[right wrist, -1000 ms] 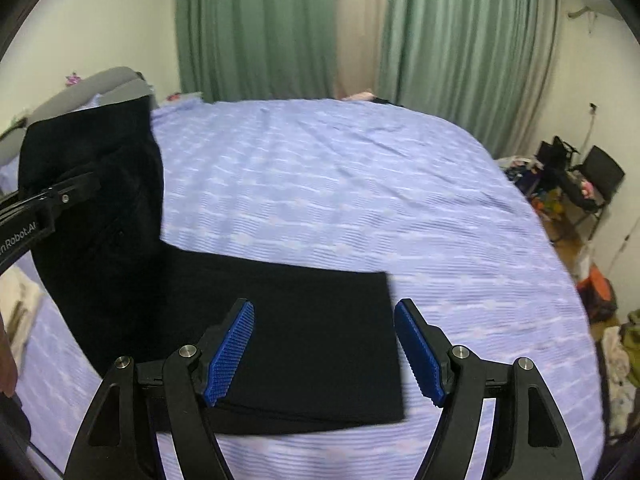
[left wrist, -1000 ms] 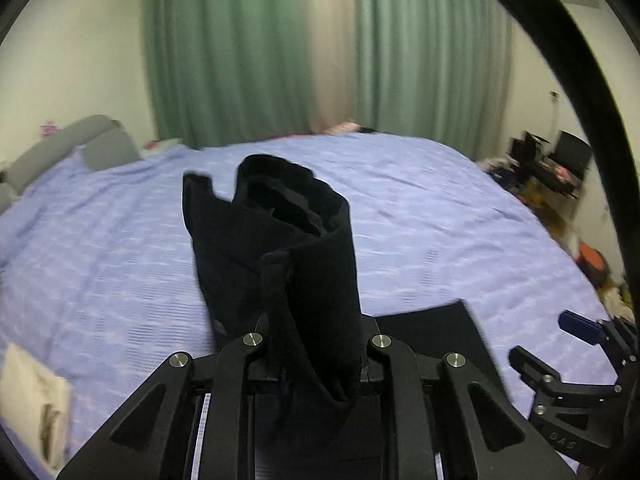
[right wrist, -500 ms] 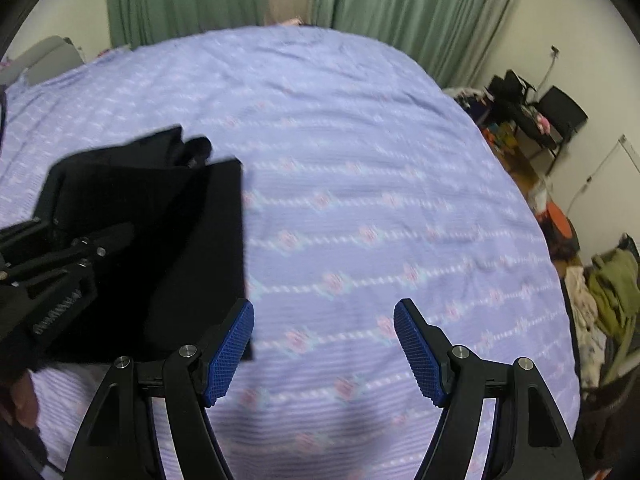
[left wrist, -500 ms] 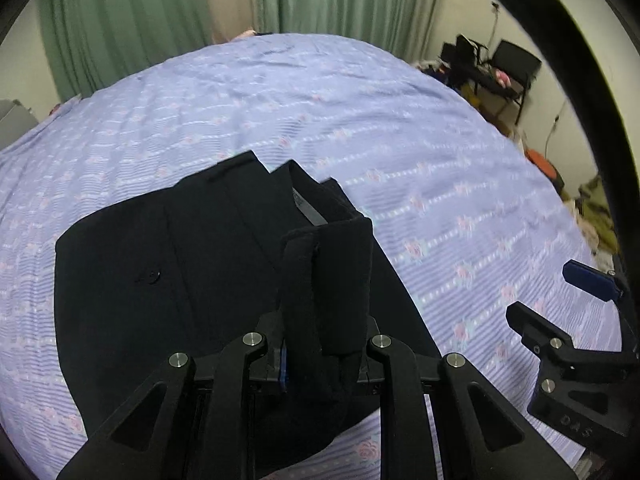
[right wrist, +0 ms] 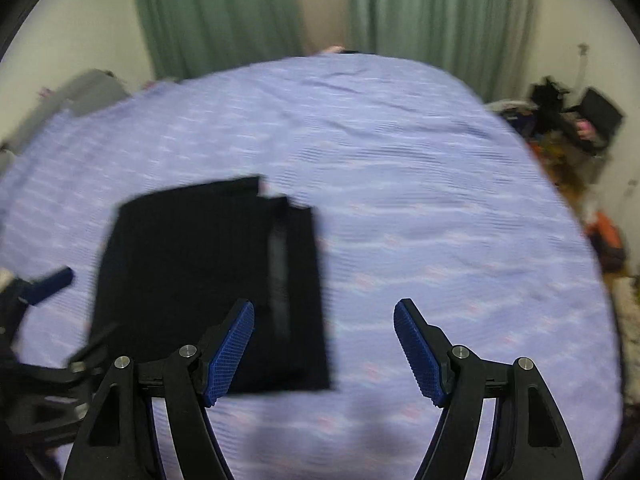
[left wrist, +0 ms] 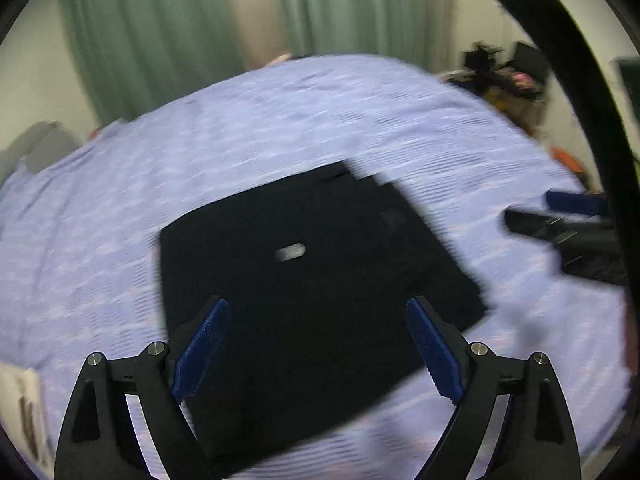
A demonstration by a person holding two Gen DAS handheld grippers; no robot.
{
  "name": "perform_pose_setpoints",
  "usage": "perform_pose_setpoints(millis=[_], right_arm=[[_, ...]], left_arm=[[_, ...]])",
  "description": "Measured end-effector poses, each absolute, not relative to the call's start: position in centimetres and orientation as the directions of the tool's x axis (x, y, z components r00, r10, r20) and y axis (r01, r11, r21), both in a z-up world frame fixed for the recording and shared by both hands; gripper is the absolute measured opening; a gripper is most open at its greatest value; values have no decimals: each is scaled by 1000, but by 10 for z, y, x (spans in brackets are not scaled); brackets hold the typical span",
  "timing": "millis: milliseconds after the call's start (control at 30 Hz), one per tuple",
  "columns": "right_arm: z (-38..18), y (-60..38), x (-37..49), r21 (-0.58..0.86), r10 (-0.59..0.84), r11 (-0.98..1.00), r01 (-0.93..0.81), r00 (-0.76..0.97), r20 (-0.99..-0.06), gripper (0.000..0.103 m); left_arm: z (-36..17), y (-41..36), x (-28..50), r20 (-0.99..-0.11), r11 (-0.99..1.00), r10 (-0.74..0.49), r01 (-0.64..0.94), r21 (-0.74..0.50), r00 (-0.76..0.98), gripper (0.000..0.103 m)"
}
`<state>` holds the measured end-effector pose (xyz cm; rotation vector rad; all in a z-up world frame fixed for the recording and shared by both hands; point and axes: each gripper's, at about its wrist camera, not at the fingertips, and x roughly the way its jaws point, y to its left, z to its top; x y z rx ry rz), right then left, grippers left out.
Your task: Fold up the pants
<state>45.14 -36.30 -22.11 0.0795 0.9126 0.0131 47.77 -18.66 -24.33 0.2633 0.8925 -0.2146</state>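
left gripper [left wrist: 316, 344]: fingers spread, nothing between them, above near edge of pants [left wrist: 312, 280] | right gripper [right wrist: 324, 348]: fingers spread, holding nothing, left finger [right wrist: 230, 356] over pants' right edge, right finger over bare bed [right wrist: 400, 160] | pants: folded into flat rectangle on bed, ahead of both grippers | both views motion-blurred

Bedroom backdrop, blurred in both views

A lavender patterned bedspread [right wrist: 400, 200] covers the bed, green curtains [right wrist: 432, 12] hang behind it, a grey pillow [left wrist: 44, 148] lies at the far left, and a cluttered desk with a black chair [right wrist: 576, 120] stands at right.
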Motion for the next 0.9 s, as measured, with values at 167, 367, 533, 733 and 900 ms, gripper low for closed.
perform_pose_setpoints(millis=[167, 367, 533, 733, 900], right_arm=[[-240, -340, 504, 192, 206, 977, -89, 608, -767, 58], [-269, -320, 558, 213, 266, 964, -159, 586, -765, 47], [-288, -311, 582, 181, 257, 965, -188, 569, -781, 46], [-314, -319, 604, 249, 316, 948, -198, 500, -806, 47], [-318, -325, 591, 334, 394, 919, -209, 454, -799, 35]], left_arm=[[-268, -129, 513, -811, 980, 66, 116, 163, 581, 91], [-279, -113, 535, -793, 989, 100, 26, 145, 601, 91], [-281, -125, 552, -773, 990, 89, 27, 136, 629, 91], [-290, -127, 552, -773, 992, 75, 33, 123, 630, 91], [-295, -124, 543, -795, 994, 54, 42, 100, 605, 91]])
